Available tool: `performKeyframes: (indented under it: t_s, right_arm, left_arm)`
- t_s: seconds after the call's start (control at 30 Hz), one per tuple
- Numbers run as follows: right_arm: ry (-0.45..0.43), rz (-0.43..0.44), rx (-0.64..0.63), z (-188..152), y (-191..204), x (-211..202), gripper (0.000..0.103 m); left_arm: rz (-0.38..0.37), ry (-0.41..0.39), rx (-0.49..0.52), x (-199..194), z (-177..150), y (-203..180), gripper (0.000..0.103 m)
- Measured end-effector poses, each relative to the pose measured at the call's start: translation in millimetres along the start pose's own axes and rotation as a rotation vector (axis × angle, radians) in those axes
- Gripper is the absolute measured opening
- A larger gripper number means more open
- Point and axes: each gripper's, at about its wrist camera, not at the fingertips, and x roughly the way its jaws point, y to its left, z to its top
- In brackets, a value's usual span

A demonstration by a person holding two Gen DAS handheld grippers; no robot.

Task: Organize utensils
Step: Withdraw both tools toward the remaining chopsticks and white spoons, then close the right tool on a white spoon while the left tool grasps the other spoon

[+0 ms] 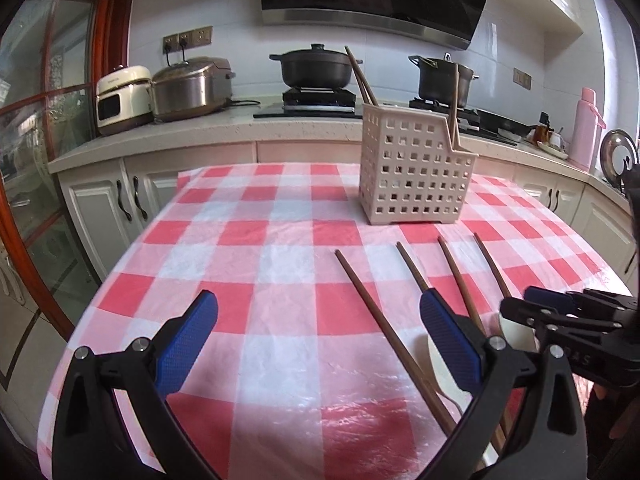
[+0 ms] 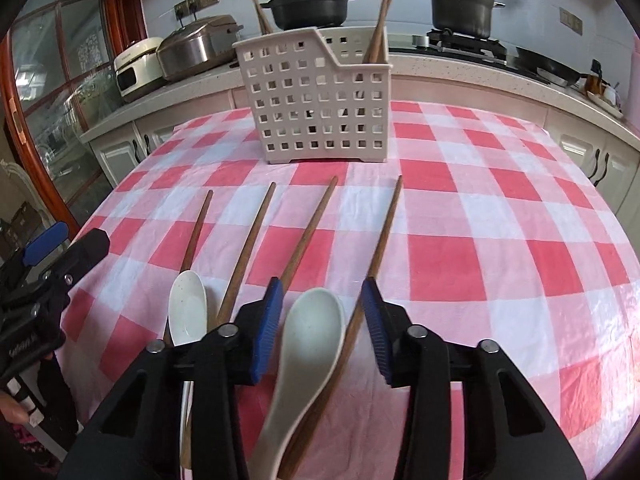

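Observation:
A beige perforated utensil basket (image 2: 320, 96) stands on the checked tablecloth (image 2: 480, 240), with a few wooden chopsticks (image 2: 378, 36) upright in it; it also shows in the left wrist view (image 1: 416, 172). Several wooden chopsticks (image 2: 308, 232) lie in front of it, also seen in the left wrist view (image 1: 372, 304). Two white ceramic spoons lie among them. My right gripper (image 2: 324, 312) is open, its pads either side of one white spoon (image 2: 312, 332). The other spoon (image 2: 187, 308) lies to its left. My left gripper (image 1: 320, 328) is open and empty over the cloth.
A kitchen counter runs behind the table with a rice cooker (image 1: 192, 88), a white appliance (image 1: 122, 96), two black pots (image 1: 316, 66) on a stove and a pink bottle (image 1: 584, 128). A glass door (image 1: 44, 140) is at left.

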Motion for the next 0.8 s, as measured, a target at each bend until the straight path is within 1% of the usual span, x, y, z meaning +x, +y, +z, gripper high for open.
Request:
performKeyframes:
  t_s: [0.1,0.33,0.37,0.4,0.43,0.47,0.5,0.8]
  right_arm:
    - [0.019,0.009,-0.014,1,2,4,0.029]
    - [0.059,0.009,-0.016,1,0,12,0.029]
    - [0.060,0.003,-0.025,1,1,12,0.028]
    - [0.060,0.001,-0.032,0,1,11,0.024]
    - [0.058,0.003,-0.032,-1,0,11,0.018]
    - [0.052,0.004,-0.031,-1,-1,9,0.013]
    - [0.048,0.002,-0.031,-2,-2,8,0.011]
    - [-0.020,0.035,-0.011,-3,-15,-8,0.011]
  left_arm:
    - [-0.012,0.009,0.007,2,-1,-2,0.098]
    - [-0.066,0.039,0.017,5,-1,-13,0.098]
    - [-0.074,0.044,0.020,6,-1,-16,0.098]
    - [-0.078,0.051,0.024,7,-2,-19,0.098]
    - [-0.082,0.056,0.027,8,-2,-20,0.098]
    - [-0.086,0.061,0.032,9,-2,-23,0.097]
    - [-0.088,0.066,0.038,9,-3,-25,0.097]
    - [-0.138,0.115,0.058,18,-4,-43,0.093]
